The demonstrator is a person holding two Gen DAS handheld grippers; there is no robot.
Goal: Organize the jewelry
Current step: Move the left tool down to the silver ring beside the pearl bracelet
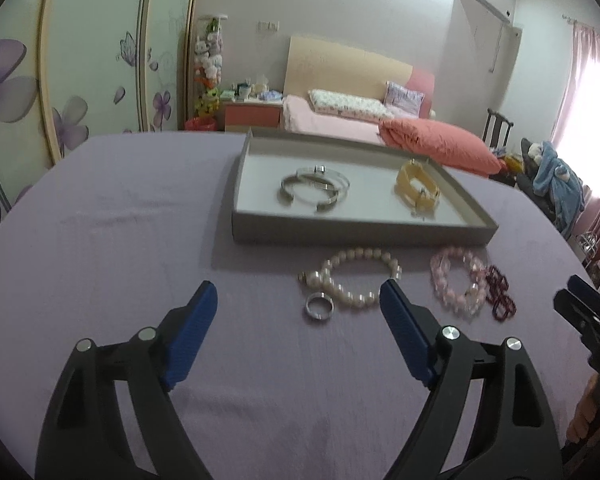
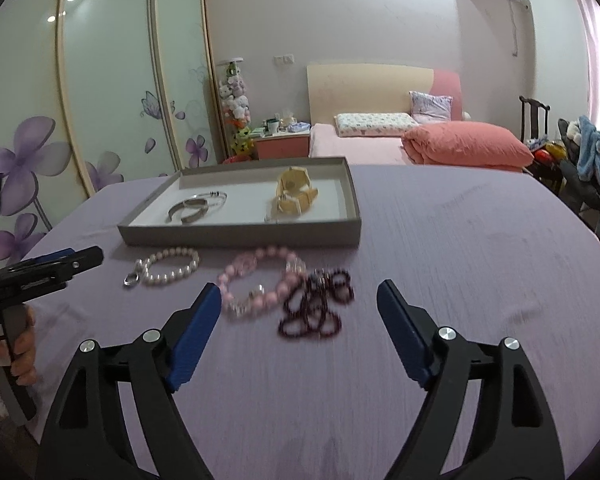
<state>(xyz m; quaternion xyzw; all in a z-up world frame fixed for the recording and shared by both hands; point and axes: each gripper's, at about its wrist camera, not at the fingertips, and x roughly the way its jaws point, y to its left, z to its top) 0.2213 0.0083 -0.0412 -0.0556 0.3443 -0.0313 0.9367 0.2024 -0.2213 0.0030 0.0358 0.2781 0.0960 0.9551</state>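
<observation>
Showing no readable writing anywhere, neither view offers a brand or label on the tray or the jewelry. The left gripper (image 1: 298, 300) stands wide apart with nothing between its blue pads (image 1: 192, 340), hanging above the purple tablecloth (image 1: 120, 220); seen past it, a silver ring (image 1: 319, 307) lies just near of a pearl bracelet (image 1: 356, 280), the two close or touching. The right gripper (image 2: 300, 300) is likewise spread wide and empty, with a pink bead bracelet (image 2: 260, 284) and a heap of dark red bead bracelets (image 2: 316, 308) lying on the cloth beyond its tips, the two overlapping at one edge. Farther off sits a shallow grey tray (image 1: 356, 236), holding silver bangles (image 1: 314, 188) at its left and a cream-yellow link bracelet (image 1: 418, 186) at its right, well apart from each other. All loose beads lie in a row along the tray's near wall, outside it. A hand (image 2: 22, 356) grips the left tool's handle at the left edge of the right view. Behind the table are a bed (image 2: 360, 144) and a flowered wardrobe (image 2: 100, 100).
</observation>
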